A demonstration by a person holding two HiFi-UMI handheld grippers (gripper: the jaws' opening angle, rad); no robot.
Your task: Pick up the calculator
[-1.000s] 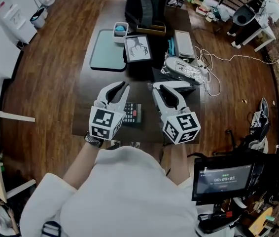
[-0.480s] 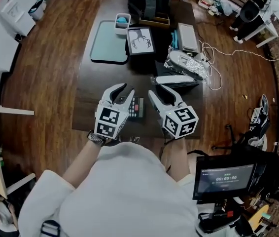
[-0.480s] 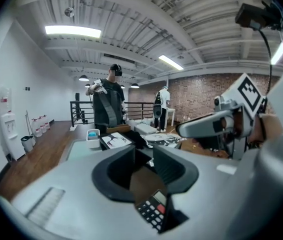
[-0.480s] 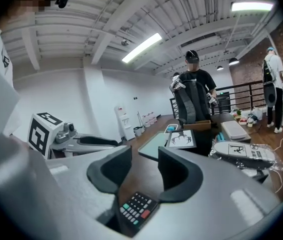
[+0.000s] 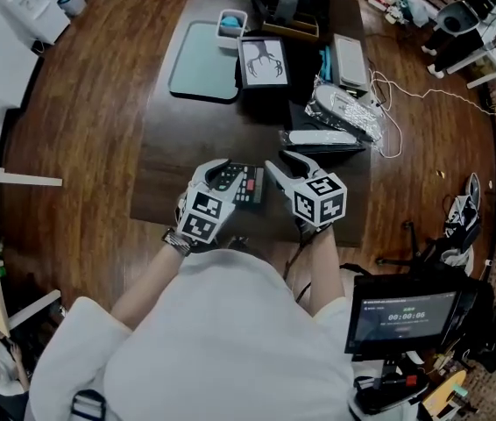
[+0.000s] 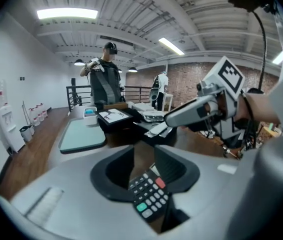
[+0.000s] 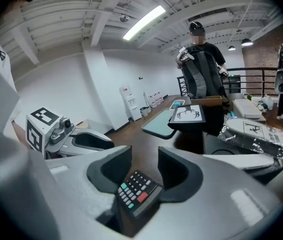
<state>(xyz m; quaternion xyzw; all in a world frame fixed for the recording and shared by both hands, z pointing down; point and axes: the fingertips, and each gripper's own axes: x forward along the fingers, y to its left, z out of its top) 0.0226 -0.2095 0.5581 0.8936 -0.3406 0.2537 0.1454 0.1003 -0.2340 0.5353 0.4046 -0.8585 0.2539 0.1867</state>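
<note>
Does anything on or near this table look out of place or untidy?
Nothing looks spilled or broken. The calculator lies flat near the front edge of the table. Only two untidy spots: a crumpled foil bundle at the table's right side, and a white cable that trails from there in loops onto the floor.

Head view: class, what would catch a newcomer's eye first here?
The left gripper and right gripper, white with marker cubes, flank a black calculator near the dark table's front edge. Both pairs of jaws have just been opening, the calculator showing between them, ungripped. Farther back lies a teal tray.
</note>
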